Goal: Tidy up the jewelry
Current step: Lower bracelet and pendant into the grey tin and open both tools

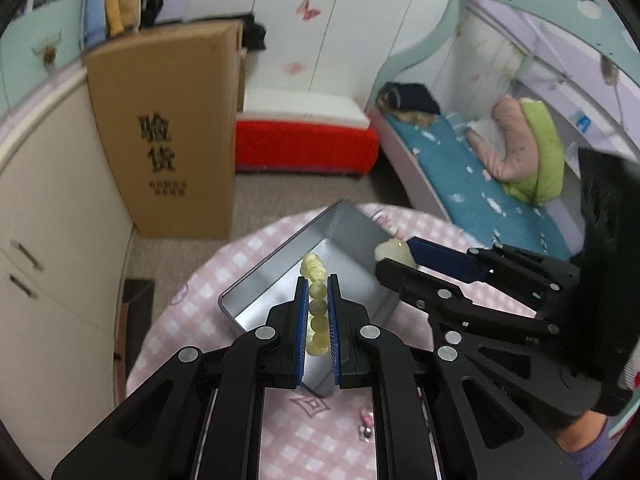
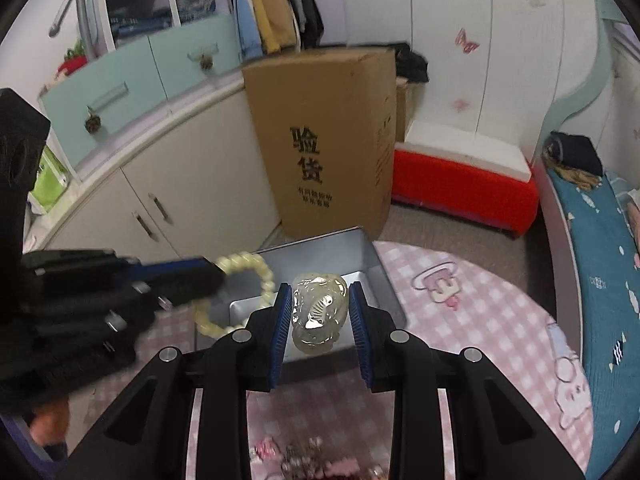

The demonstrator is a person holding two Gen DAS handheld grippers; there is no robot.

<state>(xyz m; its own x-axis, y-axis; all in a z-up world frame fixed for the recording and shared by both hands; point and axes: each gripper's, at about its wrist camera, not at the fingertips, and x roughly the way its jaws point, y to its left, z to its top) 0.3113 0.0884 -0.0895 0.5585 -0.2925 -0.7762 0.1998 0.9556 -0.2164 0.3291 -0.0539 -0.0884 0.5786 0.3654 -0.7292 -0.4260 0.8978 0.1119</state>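
My left gripper (image 1: 318,284) is shut on a pale yellow bead bracelet (image 1: 316,308) and holds it above the open silver metal tin (image 1: 352,232). The bracelet also shows in the right wrist view (image 2: 240,264), hanging as a loop from the left gripper (image 2: 208,272). My right gripper (image 2: 320,292) is shut on a pale carved stone pendant (image 2: 318,312) over the tin (image 2: 340,252). In the left wrist view the right gripper (image 1: 396,256) holds the pendant (image 1: 390,252) at the tin's right wall.
The tin sits on a round table with a pink checked cloth (image 1: 304,440). Small pink trinkets lie near the front edge (image 1: 366,424) (image 2: 304,460). A tall cardboard box (image 2: 320,140), a red bench (image 2: 460,188), cabinets and a bed stand beyond.
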